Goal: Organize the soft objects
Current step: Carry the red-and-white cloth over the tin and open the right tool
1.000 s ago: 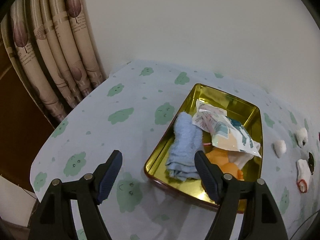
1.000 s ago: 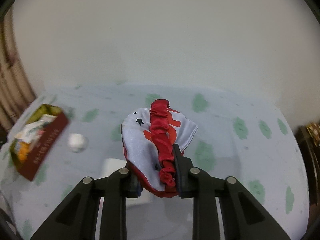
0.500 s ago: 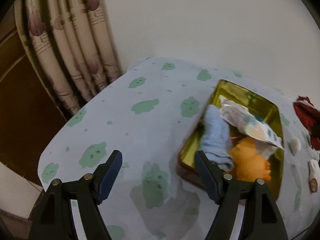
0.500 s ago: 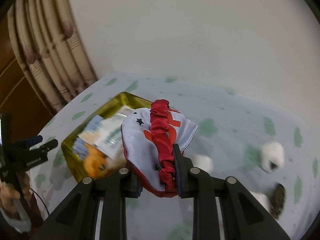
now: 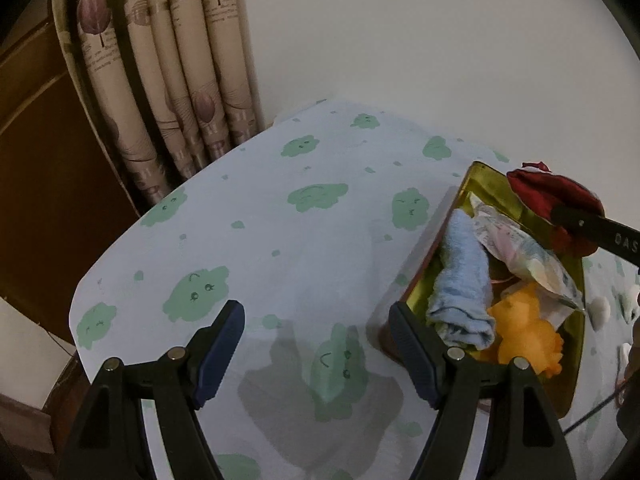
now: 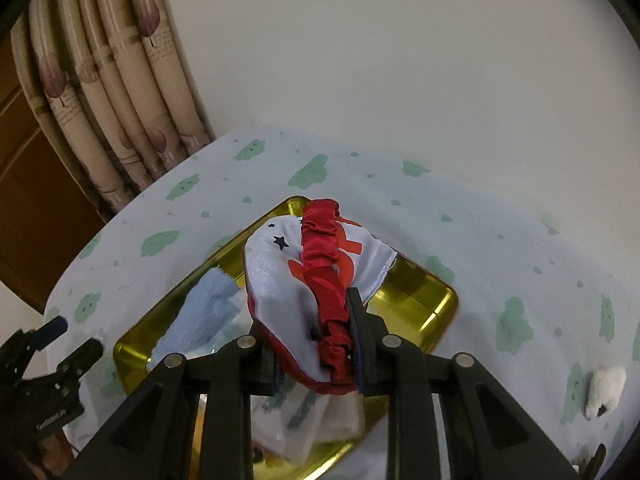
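My right gripper is shut on a red and white cloth pouch and holds it above the gold tin tray. In the left wrist view the pouch hangs over the tray's far end. The tray holds a rolled light blue towel, a plastic packet and an orange soft toy. My left gripper is open and empty above the tablecloth, just left of the tray.
The table has a pale cloth with green cloud prints. Small white soft items lie right of the tray. Beige curtains and a white wall stand behind. The table edge falls off at the left.
My right gripper carried the pouch from the open table to above the tray. My left gripper shifted left, so the tray now sits at the right of its view.
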`<action>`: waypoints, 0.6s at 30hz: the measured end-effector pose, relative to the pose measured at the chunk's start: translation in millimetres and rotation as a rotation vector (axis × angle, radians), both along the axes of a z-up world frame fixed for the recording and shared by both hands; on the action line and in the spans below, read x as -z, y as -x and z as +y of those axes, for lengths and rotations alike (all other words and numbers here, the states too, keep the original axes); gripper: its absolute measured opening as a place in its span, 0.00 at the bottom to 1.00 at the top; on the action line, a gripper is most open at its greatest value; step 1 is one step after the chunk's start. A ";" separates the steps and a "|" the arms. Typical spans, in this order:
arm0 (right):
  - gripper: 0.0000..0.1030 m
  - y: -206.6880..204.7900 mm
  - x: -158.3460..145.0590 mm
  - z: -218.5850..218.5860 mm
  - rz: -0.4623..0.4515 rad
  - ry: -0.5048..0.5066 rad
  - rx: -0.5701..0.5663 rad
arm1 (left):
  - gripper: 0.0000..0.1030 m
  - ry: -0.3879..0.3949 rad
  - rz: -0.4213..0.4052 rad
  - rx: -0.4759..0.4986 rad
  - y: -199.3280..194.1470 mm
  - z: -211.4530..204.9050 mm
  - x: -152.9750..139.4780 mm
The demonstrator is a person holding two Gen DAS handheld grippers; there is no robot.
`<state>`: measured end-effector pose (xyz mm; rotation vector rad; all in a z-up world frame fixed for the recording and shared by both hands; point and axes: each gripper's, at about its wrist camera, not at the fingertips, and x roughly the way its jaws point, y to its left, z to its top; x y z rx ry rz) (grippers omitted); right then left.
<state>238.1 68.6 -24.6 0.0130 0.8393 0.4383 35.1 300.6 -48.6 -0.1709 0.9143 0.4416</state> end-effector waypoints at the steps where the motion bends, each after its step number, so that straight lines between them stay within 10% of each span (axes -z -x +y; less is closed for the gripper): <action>1: 0.24 -2.9 1.9 1.1 0.005 0.001 0.002 | 0.75 -0.004 0.002 -0.005 -0.4 1.1 0.6; 18: 0.65 5.2 1.2 -4.8 -0.045 0.048 0.039 | 0.75 0.007 0.012 -0.007 -2.4 5.1 10.5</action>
